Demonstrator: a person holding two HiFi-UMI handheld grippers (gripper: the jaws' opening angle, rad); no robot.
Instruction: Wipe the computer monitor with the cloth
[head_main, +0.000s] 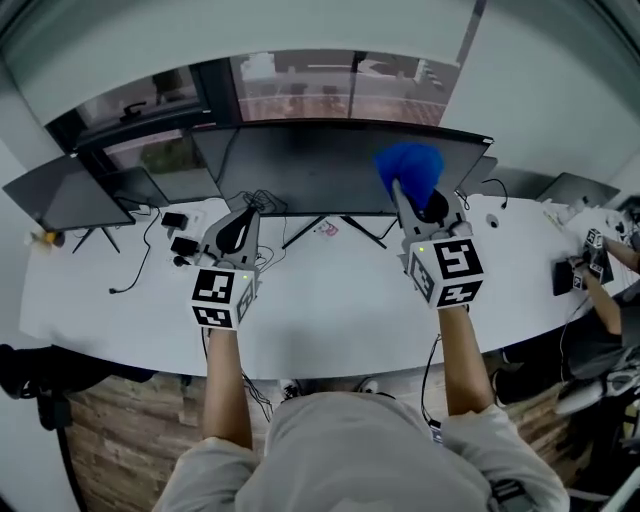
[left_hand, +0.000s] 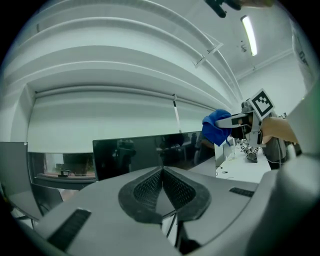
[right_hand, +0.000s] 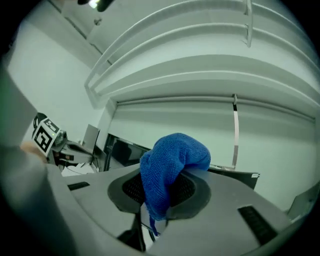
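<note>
r gripper, right of centre in head view: your jaws pinch the blue cloth. r gripper view shows the cloth clamped between the pads and bunched up over the top, w/ a tail hanging below. the cloth sits in front of the upper right part of the monitor; can't tell if it touches the screen. l gripper, left of centre, is low over the desk near the monitor's foot. its view shows the jaws pressed together w/ nothing between them, pointing at the dark screen. cables at left, 2nd monitor far left.
</note>
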